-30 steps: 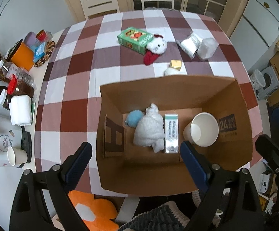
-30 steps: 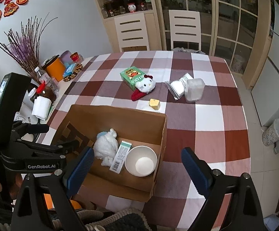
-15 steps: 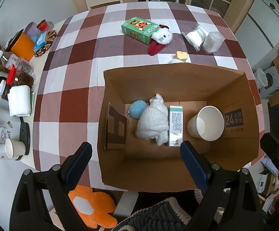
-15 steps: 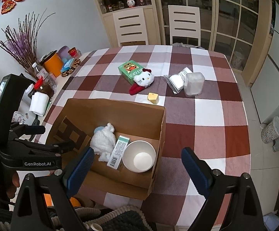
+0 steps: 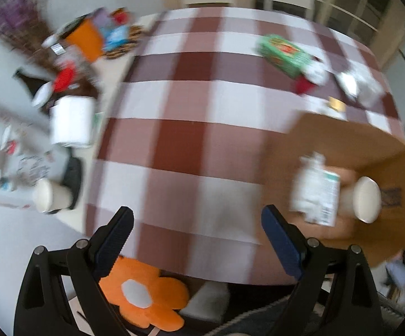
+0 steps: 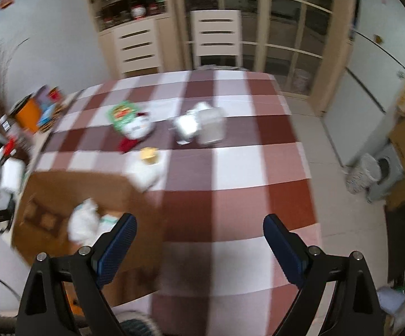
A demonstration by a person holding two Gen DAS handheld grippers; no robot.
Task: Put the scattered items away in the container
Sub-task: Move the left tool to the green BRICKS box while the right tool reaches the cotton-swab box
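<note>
Both left tongs (image 5: 197, 238) and right tongs (image 6: 199, 240) gape empty; cardboard box (image 6: 48, 196) at counter's (image 6: 230, 168) near-left edge, green carton (image 6: 122, 113), plush toy (image 6: 138, 128) toward far edge: steady right tongs first, straddle the plush squarely.

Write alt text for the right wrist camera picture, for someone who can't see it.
Blurred view over open, empty tongs onto a red-and-white checked table. A cardboard box sits at left; a green box, plush toy and white packets lie beyond it.
</note>
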